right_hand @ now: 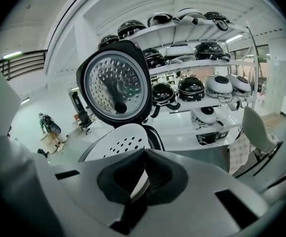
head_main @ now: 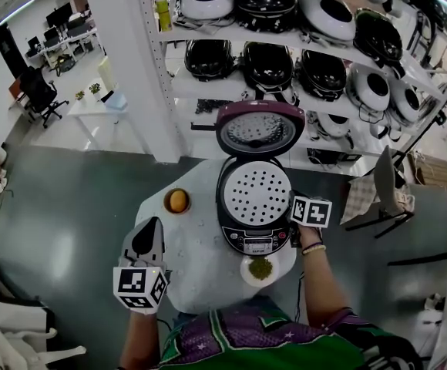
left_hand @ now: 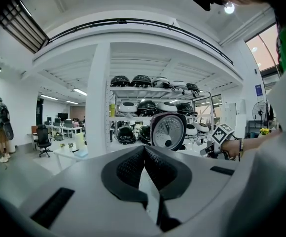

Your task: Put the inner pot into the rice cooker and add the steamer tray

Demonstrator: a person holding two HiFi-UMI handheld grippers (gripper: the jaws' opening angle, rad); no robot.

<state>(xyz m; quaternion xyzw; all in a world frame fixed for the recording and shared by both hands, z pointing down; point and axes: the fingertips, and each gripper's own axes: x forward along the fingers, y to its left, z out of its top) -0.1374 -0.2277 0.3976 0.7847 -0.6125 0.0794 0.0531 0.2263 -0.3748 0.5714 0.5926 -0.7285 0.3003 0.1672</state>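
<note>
The rice cooker stands open on the round white table, its lid raised at the back. The white perforated steamer tray lies level in its mouth and hides whatever is below. My right gripper is at the cooker's right rim, shut. In the right gripper view its pads meet just above the near edge of the tray, with the lid behind. My left gripper hovers over the table's left side, shut and empty.
An orange in a small bowl sits left of the cooker. A plate of green food lies in front of it. Shelves of rice cookers stand behind the table, and a chair stands to the right.
</note>
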